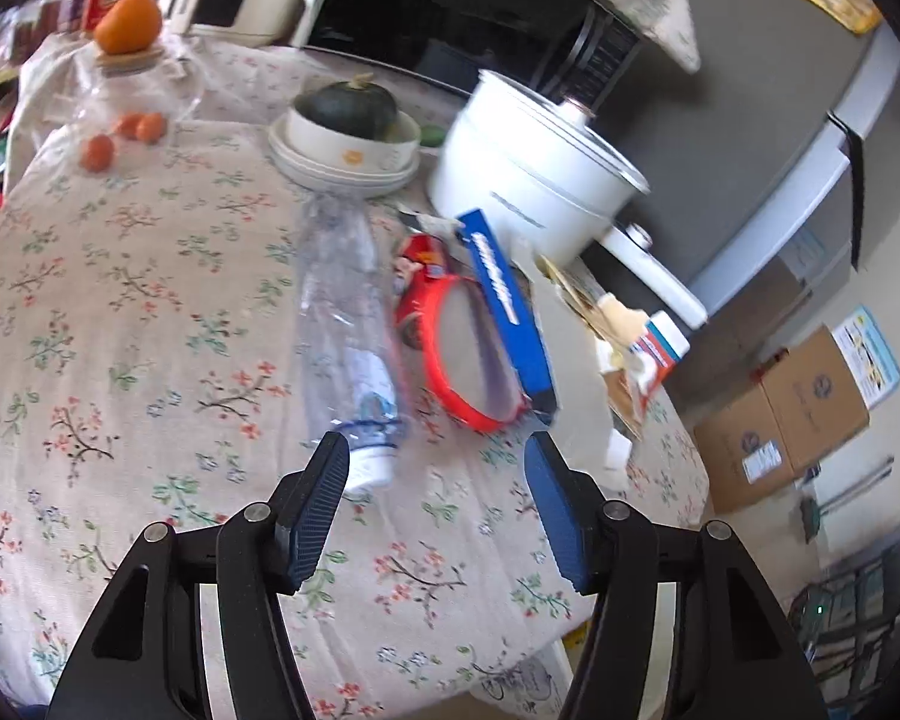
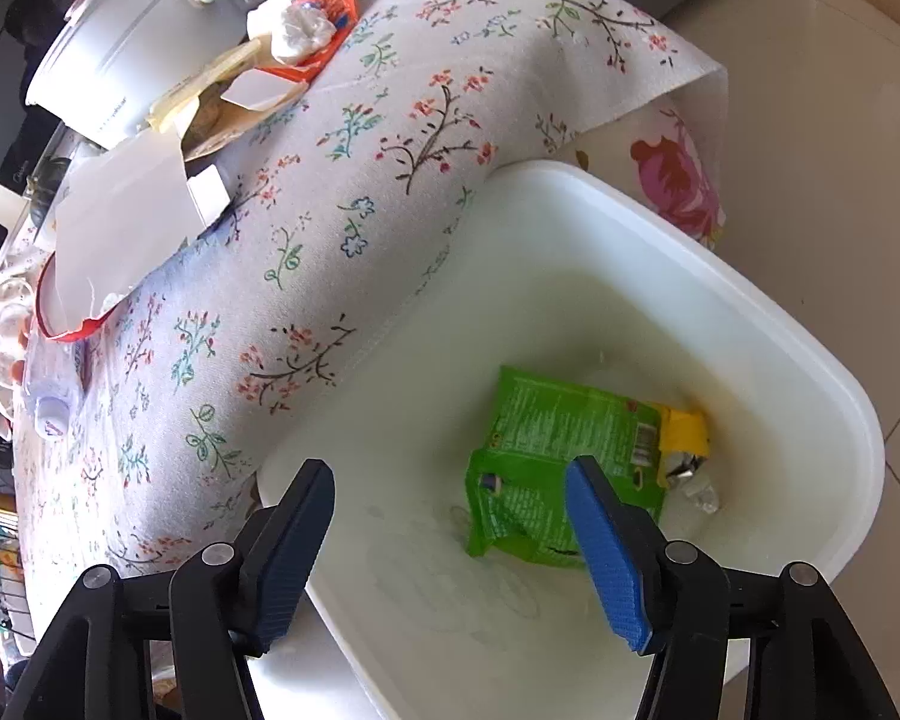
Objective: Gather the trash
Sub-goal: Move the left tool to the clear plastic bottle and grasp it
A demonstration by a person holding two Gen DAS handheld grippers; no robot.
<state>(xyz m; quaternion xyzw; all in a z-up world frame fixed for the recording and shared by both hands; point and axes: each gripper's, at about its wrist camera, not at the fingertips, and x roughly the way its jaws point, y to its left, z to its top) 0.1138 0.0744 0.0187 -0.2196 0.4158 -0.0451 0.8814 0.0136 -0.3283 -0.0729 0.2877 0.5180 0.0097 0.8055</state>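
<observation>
Though crumpled, green wrapper [image 2: 561, 468] in bin [image 2: 780, 324]

A matt woven tablecloth [image 1: 120, 312], printed with small flowers, carries a clear, crinkled plastic bottle [image 1: 348, 324] with a white plastic cap, a glossy blue cardboard box [image 1: 504, 294] and a smooth, shiny white cooking pot [image 1: 528, 174]. Beside the cloth's edge stands a smooth white plastic bin [image 2: 750, 312] (slightly translucent), with a glossy green foil-like packet [image 2: 564, 450] inside. Both grippers have matt black plastic arms, finely ribbed blue pads [image 2: 606, 546] and small bright metal pins.
</observation>
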